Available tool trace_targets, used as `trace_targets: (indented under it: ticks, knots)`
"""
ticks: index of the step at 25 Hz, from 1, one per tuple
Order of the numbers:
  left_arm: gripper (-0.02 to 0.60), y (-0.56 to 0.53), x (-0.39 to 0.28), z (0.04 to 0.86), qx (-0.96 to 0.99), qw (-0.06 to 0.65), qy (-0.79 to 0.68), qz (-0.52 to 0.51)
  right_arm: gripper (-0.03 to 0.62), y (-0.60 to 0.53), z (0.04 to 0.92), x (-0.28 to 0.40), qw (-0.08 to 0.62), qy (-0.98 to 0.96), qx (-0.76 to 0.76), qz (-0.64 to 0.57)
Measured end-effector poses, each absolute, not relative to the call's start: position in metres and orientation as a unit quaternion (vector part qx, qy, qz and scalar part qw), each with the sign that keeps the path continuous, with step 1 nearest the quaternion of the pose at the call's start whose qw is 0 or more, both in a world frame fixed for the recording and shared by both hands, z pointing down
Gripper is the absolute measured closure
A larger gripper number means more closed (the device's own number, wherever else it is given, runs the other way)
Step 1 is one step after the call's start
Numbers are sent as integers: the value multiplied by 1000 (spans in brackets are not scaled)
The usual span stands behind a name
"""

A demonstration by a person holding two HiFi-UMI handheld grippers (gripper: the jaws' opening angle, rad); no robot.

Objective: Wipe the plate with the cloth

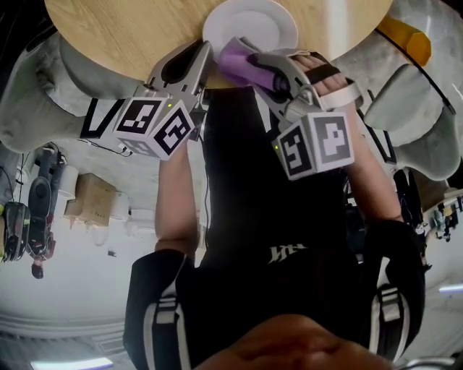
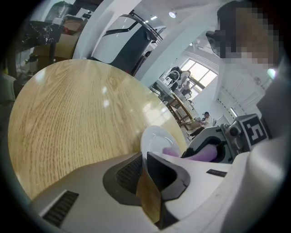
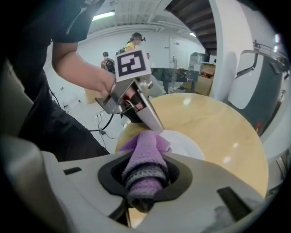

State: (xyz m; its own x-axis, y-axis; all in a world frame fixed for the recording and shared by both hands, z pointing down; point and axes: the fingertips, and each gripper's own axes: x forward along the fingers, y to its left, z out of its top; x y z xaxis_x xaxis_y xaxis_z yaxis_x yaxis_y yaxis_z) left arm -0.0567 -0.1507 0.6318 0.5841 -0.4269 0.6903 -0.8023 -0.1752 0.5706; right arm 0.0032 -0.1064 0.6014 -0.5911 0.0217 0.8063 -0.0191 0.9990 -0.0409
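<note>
Pinching the white plate (image 1: pixel 253 22) by its near-left rim, the left tongs (image 1: pixel 206 54) steady it close to the edge of the round wooden worktop (image 1: pixel 123 36). The right tongs (image 1: pixel 249 63) are clamped on a bunched purple cloth (image 1: pixel 233 59), its free end over the plate's near side. I'd worry about that thin rim grip: a hard stroke could lever the plate loose and skid it off the edge, or drag the cloth from its clamp.

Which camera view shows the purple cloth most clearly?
The right gripper view: the cloth fills the centre, clamped in the right gripper, its knit visible. The head view shows only a purple fold by the plate; the left gripper view shows a small sliver.
</note>
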Motion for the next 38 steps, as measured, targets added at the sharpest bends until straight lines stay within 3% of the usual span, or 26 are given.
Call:
trace_targets:
  ticks: [6, 28, 38]
  knots:
    - [538, -150, -58, 632, 745, 488, -410, 195, 500, -98, 618, -8, 454, -889, -25, 44]
    - [538, -147, -54, 631, 748, 487, -409, 191, 500, -134, 605, 125, 533, -838, 90, 80]
    - [537, -149, -52, 630, 748, 480, -414, 197, 500, -85, 603, -2, 441, -896, -14, 38]
